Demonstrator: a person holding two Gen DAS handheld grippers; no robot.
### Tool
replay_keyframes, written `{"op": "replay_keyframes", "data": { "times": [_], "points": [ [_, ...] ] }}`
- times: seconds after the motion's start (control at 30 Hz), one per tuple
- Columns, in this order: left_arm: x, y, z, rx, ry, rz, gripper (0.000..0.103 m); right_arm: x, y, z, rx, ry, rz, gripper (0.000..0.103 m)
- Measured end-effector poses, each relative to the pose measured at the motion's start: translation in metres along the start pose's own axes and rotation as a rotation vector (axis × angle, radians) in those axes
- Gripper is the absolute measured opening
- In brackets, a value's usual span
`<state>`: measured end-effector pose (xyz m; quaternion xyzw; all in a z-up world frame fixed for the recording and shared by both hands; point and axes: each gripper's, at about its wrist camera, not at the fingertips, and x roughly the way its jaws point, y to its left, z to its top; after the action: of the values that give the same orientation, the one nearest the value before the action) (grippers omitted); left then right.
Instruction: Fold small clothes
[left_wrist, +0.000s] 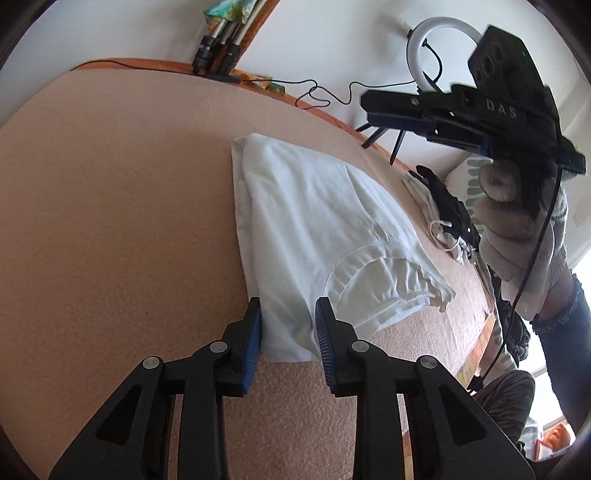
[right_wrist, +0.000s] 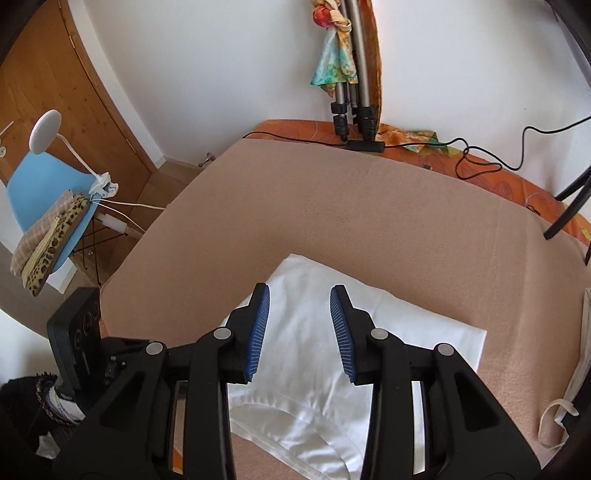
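Between parted fingers of left gripper (left_wrist: 288, 314): near corner of folded white garment (left_wrist: 325, 229). Right gripper (right_wrist: 300, 317) hovers above it, jaws wide, empty.

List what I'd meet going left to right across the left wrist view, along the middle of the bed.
Bare peach blanket → folded white garment → small pile of white and dark clothes → the right tongs, held in the air above the bed's far edge.
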<state>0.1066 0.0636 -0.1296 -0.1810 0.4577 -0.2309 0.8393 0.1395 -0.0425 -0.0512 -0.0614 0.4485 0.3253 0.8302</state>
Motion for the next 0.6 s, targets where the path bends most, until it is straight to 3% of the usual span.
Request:
{"op": "replay_keyframes", "data": {
  "times": [0.1, 0.2, 0.33, 0.6],
  "points": [
    [-0.001, -0.005, -0.003, 0.031, -0.009, 0.008, 0.014, 0.037, 0.011, 0.019, -0.017, 0.062, -0.033, 0.037],
    [-0.002, -0.002, -0.005, 0.021, -0.014, -0.007, 0.013, 0.069, 0.024, 0.035, -0.070, 0.138, -0.090, 0.037],
    [-0.002, 0.000, -0.007, 0.023, -0.017, -0.012, 0.012, 0.106, 0.049, 0.050, -0.231, 0.255, -0.202, 0.037],
    [-0.002, -0.003, -0.009, 0.033, -0.023, -0.011, 0.011, 0.146, 0.083, 0.047, -0.470, 0.422, -0.337, 0.037]
  ]
}}
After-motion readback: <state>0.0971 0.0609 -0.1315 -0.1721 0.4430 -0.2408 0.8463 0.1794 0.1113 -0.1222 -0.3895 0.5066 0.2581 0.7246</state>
